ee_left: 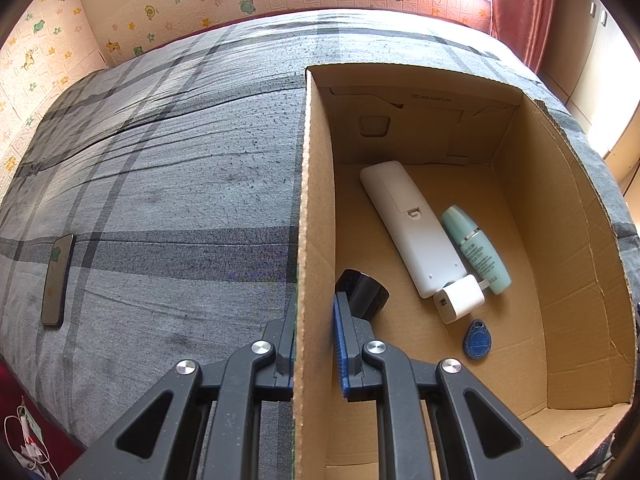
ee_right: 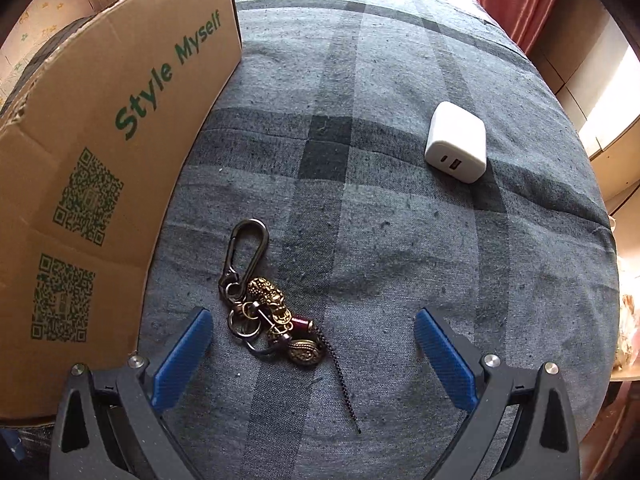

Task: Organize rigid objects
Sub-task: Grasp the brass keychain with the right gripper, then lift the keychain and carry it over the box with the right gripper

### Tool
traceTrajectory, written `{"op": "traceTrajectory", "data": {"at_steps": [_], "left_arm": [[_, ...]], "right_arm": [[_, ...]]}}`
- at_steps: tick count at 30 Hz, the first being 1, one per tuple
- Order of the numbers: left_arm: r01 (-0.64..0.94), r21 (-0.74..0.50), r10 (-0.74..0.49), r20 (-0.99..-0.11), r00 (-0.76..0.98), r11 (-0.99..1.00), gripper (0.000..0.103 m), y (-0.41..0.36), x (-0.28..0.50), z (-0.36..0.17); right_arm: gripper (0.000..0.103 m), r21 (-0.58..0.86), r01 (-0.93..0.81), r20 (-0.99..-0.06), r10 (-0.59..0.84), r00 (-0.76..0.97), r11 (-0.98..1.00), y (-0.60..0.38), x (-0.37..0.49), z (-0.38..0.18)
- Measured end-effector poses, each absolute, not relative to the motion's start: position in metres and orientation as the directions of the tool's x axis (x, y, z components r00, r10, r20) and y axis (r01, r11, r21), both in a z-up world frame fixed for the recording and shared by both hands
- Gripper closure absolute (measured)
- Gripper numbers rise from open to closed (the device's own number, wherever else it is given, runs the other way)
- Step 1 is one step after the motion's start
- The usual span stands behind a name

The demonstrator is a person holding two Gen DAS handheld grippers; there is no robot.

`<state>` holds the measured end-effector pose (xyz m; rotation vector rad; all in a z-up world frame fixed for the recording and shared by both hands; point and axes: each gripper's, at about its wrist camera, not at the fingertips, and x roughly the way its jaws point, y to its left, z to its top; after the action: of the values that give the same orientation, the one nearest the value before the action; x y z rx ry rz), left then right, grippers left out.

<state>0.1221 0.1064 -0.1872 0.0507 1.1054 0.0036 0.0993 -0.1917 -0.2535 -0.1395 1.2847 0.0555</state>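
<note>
Above the brass-charmed metal keychain (ee_right: 266,304) on the bed, the right hand-held gripper (ee_right: 312,356) gapes, probably about to grasp it; the left hand-held gripper (ee_left: 314,344) clamps the brown cardboard box wall (ee_left: 314,220).

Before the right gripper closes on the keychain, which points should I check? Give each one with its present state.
1. Right gripper open wide enough: ok.
2. Keychain lies between the fingers: ok, though nearer the left one.
3. Fingers low enough to grip: cannot tell.
4. Black cord free, not under a finger: ok.
5. Left gripper holds the cardboard box wall: ok, shut on it.
6. Free floor in the box beside the remote: ok.
</note>
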Motion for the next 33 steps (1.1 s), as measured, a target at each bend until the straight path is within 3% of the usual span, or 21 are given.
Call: {"op": "traceTrajectory", "data": {"at_steps": [12,13,14,16,17,20,33], "left_arm": [[0.021,0.047,0.032,-0.894,0.447,0.999,0.088,0.105,0.123,-0.188],[0.021,0.046,0.032,-0.894,0.448,0.999,0.088,0.105,0.123,-0.188],[0.021,0.048,0.033,-0.894,0.448,0.999,0.088,0.105,0.123,-0.188],[0.021,0.048,0.033,-0.893,0.448,0.999,0.088,0.104,0.123,-0.189],[0.021,0.048,0.034,-0.893,0.448,0.999,0.088,0.104,0.123,-0.189],[0.020,0.047,0.033,-0.893,0.448,0.999,0.088,0.104,0.123,-0.189],[0.021,0.048,0.034,-0.893,0.448,0.999,0.088,0.104,0.122,-0.188]], "right_arm": [[0.002,-0.058,-0.121,-0.961,-0.023,0.274,0.991,-0.197,0.106,-0.265],[0.005,-0.054,-0.125,-0.962,-0.018,0.272,0.991,-0.197,0.106,-0.264],[0.014,-0.054,-0.132,-0.962,-0.016,0.274,0.990,-0.196,0.106,-0.263],[0.040,-0.059,-0.142,-0.956,-0.015,0.293,0.988,-0.191,0.102,-0.260],[0.067,-0.047,-0.140,-0.957,-0.005,0.289,0.989,-0.190,0.100,-0.259],[0.086,-0.043,-0.124,-0.957,-0.005,0.291,0.991,-0.189,0.097,-0.256],[0.092,-0.009,-0.084,-0.940,0.021,0.340,0.996,-0.199,0.078,-0.224]]}}
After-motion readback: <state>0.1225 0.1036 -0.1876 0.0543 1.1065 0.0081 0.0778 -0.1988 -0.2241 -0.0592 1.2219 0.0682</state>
